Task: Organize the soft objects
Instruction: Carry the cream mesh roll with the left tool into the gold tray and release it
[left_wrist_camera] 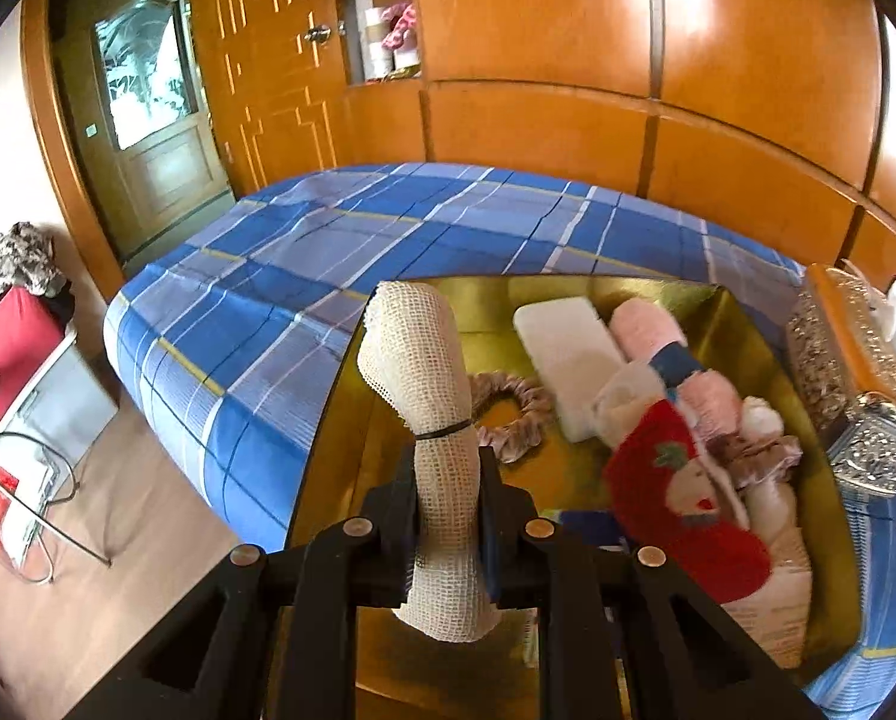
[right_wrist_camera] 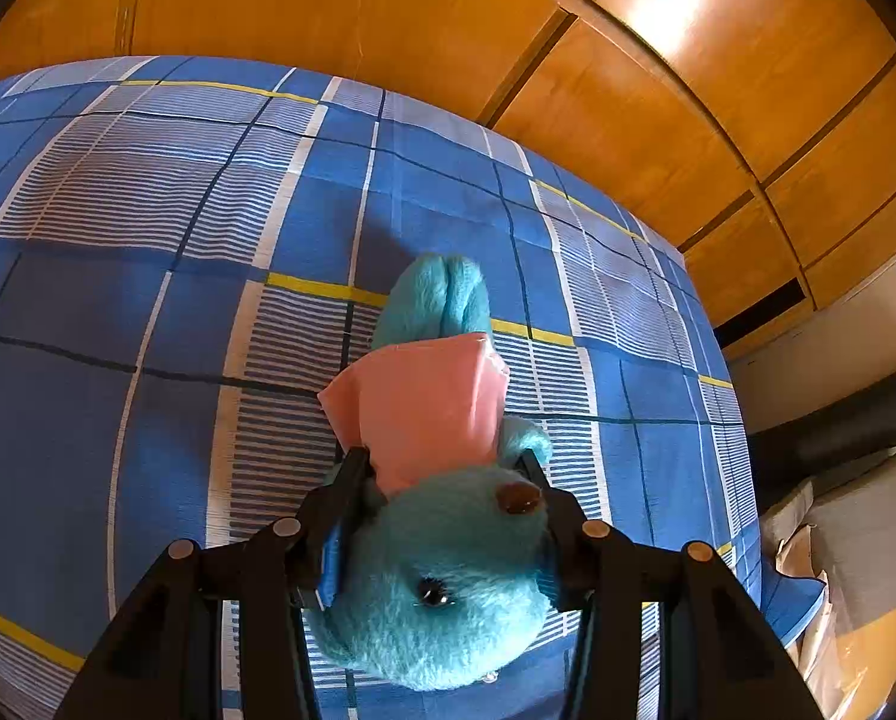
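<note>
left gripper (left_wrist_camera: 448, 498) clamped on cream mesh roll (left_wrist_camera: 430, 420) over gold box (left_wrist_camera: 742, 336), right gripper (right_wrist_camera: 442, 492) squeezing teal plush toy (right_wrist_camera: 442, 576) in pink shirt above blue plaid bedsheet (right_wrist_camera: 148, 276), no legible writing

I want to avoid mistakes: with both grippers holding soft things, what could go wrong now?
1. The mesh roll stands tall above the left gripper; it may tip out or miss the gold box.
2. The box is already crowded with the red stocking and towels.
</note>
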`<state>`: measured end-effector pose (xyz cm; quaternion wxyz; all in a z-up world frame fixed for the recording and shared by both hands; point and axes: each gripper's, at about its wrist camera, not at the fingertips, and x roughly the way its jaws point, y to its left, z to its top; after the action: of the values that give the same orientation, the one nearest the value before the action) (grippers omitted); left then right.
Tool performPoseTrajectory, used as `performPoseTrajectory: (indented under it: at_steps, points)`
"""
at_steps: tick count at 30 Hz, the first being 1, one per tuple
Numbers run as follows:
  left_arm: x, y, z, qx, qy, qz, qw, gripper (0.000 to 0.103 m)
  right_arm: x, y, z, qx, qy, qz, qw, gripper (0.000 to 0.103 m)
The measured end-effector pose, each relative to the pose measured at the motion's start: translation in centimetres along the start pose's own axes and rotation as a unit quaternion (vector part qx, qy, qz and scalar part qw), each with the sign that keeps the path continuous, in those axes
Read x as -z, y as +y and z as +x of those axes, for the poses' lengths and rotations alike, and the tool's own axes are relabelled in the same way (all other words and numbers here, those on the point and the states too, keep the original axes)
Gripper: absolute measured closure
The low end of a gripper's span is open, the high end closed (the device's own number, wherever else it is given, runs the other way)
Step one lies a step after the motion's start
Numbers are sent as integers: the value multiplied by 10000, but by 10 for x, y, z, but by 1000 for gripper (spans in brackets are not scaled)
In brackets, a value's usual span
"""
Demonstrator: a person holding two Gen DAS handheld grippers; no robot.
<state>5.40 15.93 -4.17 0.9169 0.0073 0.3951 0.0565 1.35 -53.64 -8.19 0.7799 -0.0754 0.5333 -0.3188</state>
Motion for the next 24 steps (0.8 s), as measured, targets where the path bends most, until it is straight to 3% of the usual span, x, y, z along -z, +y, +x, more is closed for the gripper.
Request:
performPoseTrajectory:
  at_steps: [7,20,24]
  points:
    - [8,0,13,1,191,-11,9998,74,0,0,0,2,5,0,10000,55]
    - [9,-6,-2,106,26,-45,9999,62,0,0,0,11,4,-4,10000,55]
    - [9,-9,-10,144,-62,-34,9999,54,-1,-2,0,-116,41,104,9999,57]
